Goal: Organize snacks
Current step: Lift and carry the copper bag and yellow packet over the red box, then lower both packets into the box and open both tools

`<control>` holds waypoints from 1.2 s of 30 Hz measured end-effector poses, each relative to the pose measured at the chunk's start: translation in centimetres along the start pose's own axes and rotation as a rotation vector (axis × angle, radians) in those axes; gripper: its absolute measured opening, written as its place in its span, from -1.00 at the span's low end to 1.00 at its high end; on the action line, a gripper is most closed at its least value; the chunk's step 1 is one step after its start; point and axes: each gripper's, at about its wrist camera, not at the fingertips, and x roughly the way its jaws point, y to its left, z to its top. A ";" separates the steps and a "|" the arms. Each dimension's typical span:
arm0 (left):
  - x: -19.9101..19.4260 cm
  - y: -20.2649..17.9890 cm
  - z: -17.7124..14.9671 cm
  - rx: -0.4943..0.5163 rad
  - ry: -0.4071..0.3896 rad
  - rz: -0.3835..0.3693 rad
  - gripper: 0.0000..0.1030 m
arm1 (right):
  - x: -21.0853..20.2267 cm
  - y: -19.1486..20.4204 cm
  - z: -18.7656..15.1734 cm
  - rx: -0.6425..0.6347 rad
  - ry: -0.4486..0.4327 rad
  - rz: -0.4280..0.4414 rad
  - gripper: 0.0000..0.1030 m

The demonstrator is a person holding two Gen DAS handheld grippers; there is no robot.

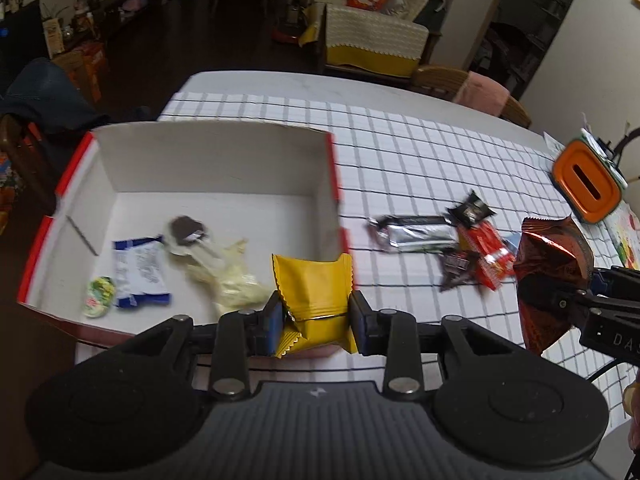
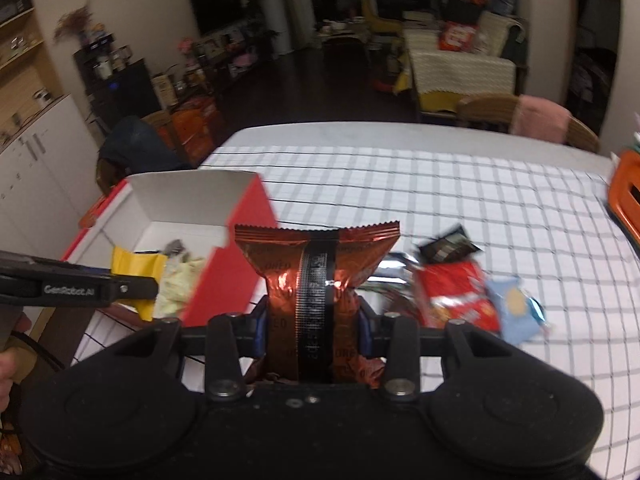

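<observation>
We work over a table (image 1: 420, 152) under a white cloth with a dark grid, where a big open box (image 1: 216, 160), red outside and white inside, sits on the left part. Our left gripper (image 1: 316, 320) is clenched on a yellow packet (image 1: 314, 288), held at the near right corner of the box, above its near wall. Our right gripper (image 2: 312, 320) is clamped on a copper-red foil packet (image 2: 316, 264), held upright above the cloth, right of the box. Inside the box lie a pale cream wrapper (image 1: 224, 276), a blue and white packet (image 1: 140, 272), a dark brown piece (image 1: 186, 230) and a small green sweet (image 1: 98, 295). Loose on the cloth right of the box are a silver bar (image 1: 416, 233), a red packet (image 1: 486, 256) and small black packets (image 1: 472, 209).
</observation>
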 end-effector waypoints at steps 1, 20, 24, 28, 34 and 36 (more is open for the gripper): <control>-0.1 0.7 0.1 -0.004 -0.003 0.006 -0.35 | 0.4 0.8 0.3 -0.016 0.001 0.005 -0.22; 1.4 13.1 2.1 -0.023 0.013 0.149 -0.35 | 8.9 12.6 4.1 -0.175 0.050 0.050 -0.22; 2.6 14.8 2.3 -0.006 0.030 0.178 -0.35 | 11.0 14.1 4.1 -0.204 0.072 0.073 -0.22; 3.7 15.5 2.3 0.031 0.052 0.188 -0.35 | 12.8 15.2 4.0 -0.214 0.104 0.072 -0.22; 5.3 14.8 1.8 0.103 0.081 0.181 -0.35 | 15.5 15.8 3.2 -0.214 0.156 0.043 -0.22; 5.7 14.5 1.5 0.130 0.091 0.184 -0.34 | 16.0 15.7 2.9 -0.206 0.172 0.039 -0.22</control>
